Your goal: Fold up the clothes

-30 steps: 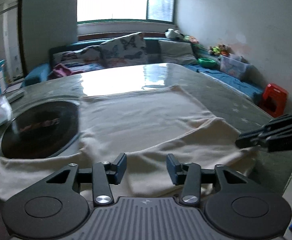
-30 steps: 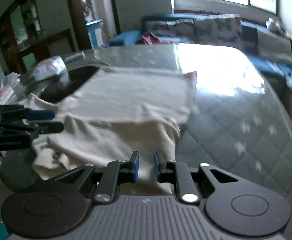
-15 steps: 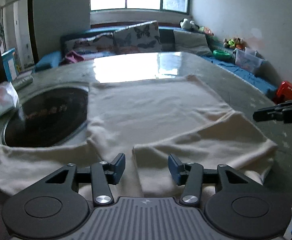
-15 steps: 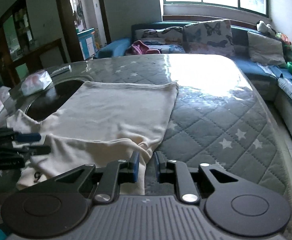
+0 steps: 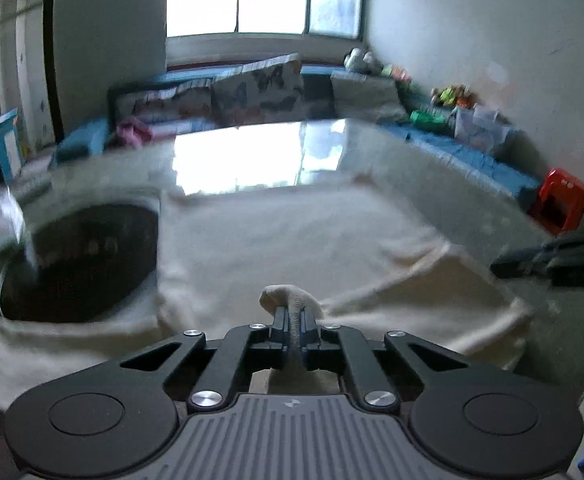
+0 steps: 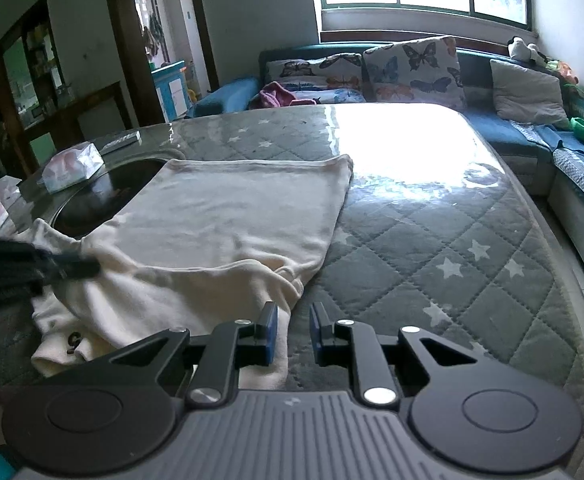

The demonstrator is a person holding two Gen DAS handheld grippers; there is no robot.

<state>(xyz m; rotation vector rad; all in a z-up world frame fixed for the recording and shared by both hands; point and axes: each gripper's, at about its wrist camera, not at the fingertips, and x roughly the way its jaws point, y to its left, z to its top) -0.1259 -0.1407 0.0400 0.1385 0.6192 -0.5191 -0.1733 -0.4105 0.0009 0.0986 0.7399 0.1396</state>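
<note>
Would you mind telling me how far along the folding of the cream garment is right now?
Done: the cream garment lies spread on the quilted table, its near part already doubled over the body. In hand: the left tool has just closed, pinching a bunch of cloth at the near edge. The right tool stands slightly open beside the hem, gripping nothing. Left: most folds.

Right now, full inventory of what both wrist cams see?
garment: 1, cream, spread on table, near edge bunched
table: 1, grey quilted star cover under glossy top
round inset: 1, black, in table, left of garment
tissue packs: 2, pink-white, table's left edge
sofa: 1, blue, behind and right of table
butterfly cushions: 2, on sofa
stool: 1, red, right of table
left hand-held gripper: 1, black, shut on garment fold
right hand-held gripper: 1, black, slightly open, at garment's near right edge, nothing gripped
</note>
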